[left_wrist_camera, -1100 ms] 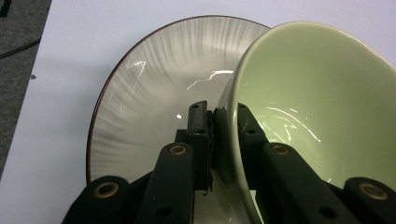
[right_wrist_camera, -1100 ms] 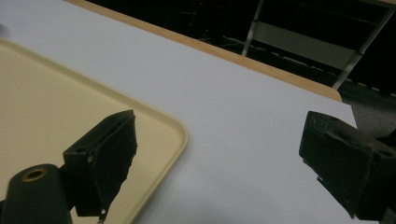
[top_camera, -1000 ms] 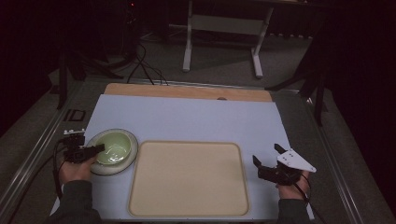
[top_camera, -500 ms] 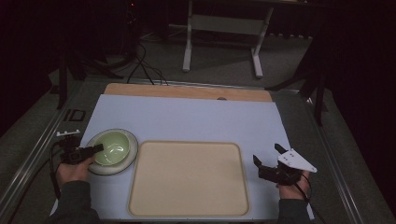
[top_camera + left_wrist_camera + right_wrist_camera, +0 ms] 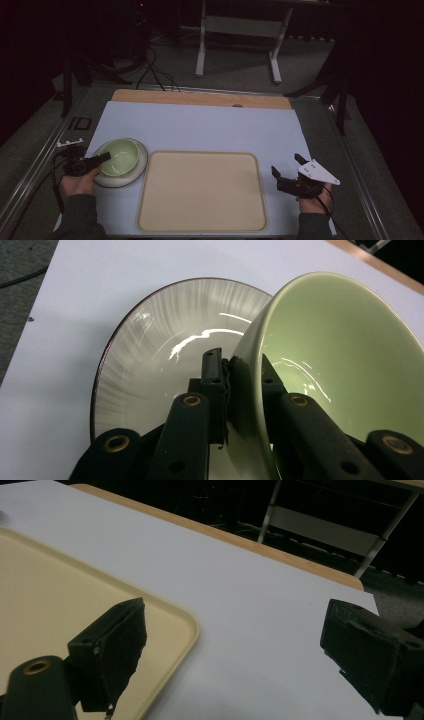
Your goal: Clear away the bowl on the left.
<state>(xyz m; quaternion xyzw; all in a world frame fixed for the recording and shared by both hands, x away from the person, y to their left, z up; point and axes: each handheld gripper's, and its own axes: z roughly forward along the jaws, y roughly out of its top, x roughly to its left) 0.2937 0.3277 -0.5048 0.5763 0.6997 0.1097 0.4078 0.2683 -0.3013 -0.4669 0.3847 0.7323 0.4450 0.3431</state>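
Left gripper view shows the green bowl [image 5: 345, 370] tipped up on edge, its near rim clamped between the two black jaws of the left gripper [image 5: 240, 390]: one jaw presses the outer wall, the other sits inside the bowl. The jaws are closed down to the thickness of the bowl wall. Beneath and to the outer-jaw side of the bowl lies a grey streaked plate [image 5: 155, 345] with a dark rim, resting on the white table sheet [image 5: 115, 270]

In the high view the left gripper [image 5: 102, 159] meets the bowl [image 5: 120, 156] at its near-left rim, with the bowl over the plate [image 5: 139, 167]. Just beyond the plate, away from the left hand [image 5: 77, 182], lies the cream tray [image 5: 202, 192]

The right gripper [image 5: 285, 167] hovers off the far side of the tray, well apart from the bowl. Right gripper view shows the right gripper [image 5: 235, 635] with jaws spread wide and nothing between them; one jaw stands over the tray corner [image 5: 170, 615], the other over the bare sheet [image 5: 260, 595]
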